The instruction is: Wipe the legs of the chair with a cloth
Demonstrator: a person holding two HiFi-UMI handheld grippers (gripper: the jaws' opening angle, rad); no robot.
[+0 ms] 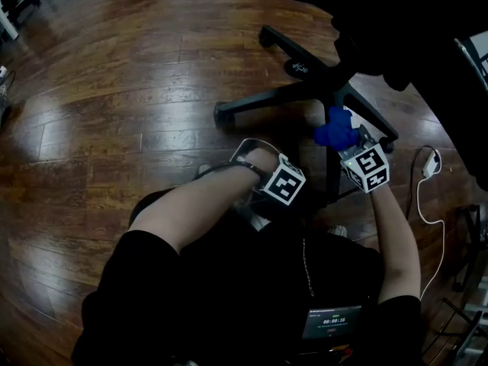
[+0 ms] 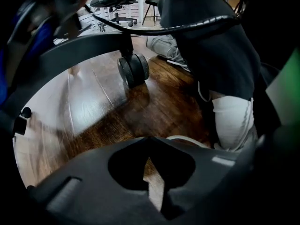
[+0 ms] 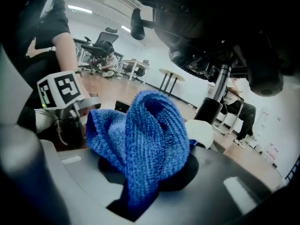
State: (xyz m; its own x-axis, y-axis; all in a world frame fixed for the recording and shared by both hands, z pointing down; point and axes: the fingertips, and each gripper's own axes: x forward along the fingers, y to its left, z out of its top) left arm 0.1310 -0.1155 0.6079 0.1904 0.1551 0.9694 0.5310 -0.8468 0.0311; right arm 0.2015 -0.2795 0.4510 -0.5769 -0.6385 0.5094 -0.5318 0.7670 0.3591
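Blue cloth clamped in the right gripper, right up at the chair base

Right gripper (image 3: 150, 184) has its jaws clenched on the bunched blue cloth (image 3: 150, 135), a fat knitted fold bulging above them. In the head view that cloth (image 1: 333, 130) sits just below the hub of the black chair base (image 1: 305, 90), tucked between two of the legs; touching a leg or not, can't tell. The chair's column (image 3: 216, 95) rises right behind the cloth. Left gripper (image 2: 152, 172) is pointing steeply down at the wooden floor (image 1: 114, 90), jaws pressed together with nothing in them, only floorboards showing through the slit. Ahead of it, a chair leg (image 2: 84, 48) arcs across, ending in a caster (image 2: 133, 69) on the floor, with a white shoe (image 2: 232, 121) off to the right
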